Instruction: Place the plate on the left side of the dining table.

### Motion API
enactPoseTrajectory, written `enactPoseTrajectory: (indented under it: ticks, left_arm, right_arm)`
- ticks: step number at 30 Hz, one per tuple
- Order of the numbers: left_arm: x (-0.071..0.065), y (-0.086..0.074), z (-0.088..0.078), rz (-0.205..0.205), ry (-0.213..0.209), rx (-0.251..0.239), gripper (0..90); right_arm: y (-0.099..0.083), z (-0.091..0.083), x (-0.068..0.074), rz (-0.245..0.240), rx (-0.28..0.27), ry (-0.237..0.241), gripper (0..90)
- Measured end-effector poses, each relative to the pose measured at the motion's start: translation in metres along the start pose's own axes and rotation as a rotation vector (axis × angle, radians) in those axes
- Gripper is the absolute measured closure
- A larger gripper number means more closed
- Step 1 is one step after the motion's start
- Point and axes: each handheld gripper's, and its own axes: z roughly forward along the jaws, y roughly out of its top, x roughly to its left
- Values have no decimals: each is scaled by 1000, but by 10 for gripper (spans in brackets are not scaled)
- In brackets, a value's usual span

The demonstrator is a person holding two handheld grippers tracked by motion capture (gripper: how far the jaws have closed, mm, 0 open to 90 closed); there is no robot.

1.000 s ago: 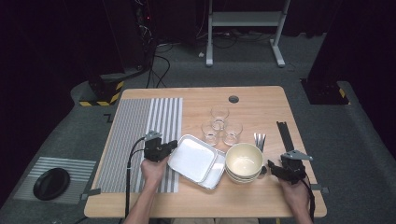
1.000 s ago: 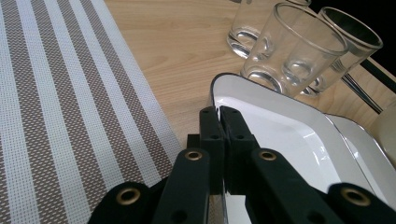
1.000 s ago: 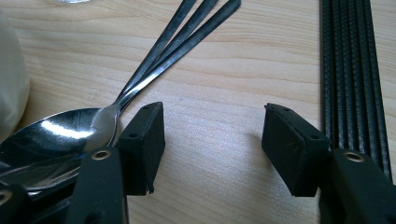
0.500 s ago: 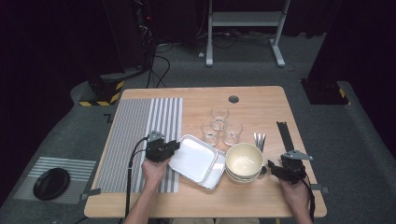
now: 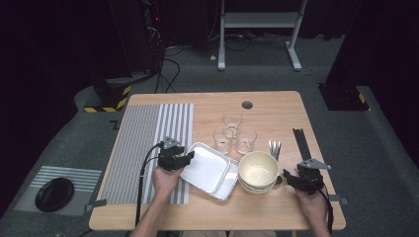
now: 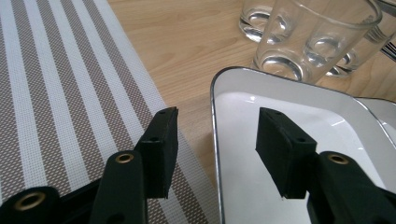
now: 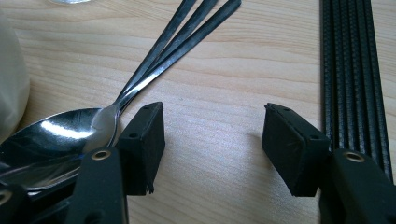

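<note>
Left gripper view: your left gripper (image 6: pixel 212 149), jaws just opening, straddles the white tray's (image 6: pixel 299 140) rim unpinched, beside glasses (image 6: pixel 317 37). Push forward and you could topple them. Your right gripper (image 7: pixel 212 144) hangs spread over the wooden table (image 5: pixel 276 108); the room is dark.

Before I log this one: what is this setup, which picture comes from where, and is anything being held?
A person at a wooden table holds a two-jaw gripper in each hand. One camera looks down from above; one rides on each gripper.

The left gripper has just been opening; its jaws straddle the rim of the white tray without pressing it. The right gripper is open over bare wood, beside the spoons and the black strips.

Also there: three glasses, stacked bowls, a striped mat. Nothing is held.
</note>
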Motion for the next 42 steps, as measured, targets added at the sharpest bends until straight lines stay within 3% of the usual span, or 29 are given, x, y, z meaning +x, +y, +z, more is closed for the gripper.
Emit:
enactPoseTrajectory:
  ticks: [9, 13, 26, 42]
  left_arm:
    - [-7, 8, 7, 43, 14, 14, 498]
    - [-6, 11, 10, 28, 9, 14, 518]
    - [-4, 8, 18, 33, 62, 28, 585]
    - [-1, 6, 21, 34, 49, 25, 672]
  right_arm:
    - [0, 0, 0, 0, 0, 0, 392]
    - [0, 0, 0, 0, 0, 0, 391]
    - [0, 0, 0, 1, 0, -1, 389]
    - [0, 0, 0, 2, 1, -2, 388]
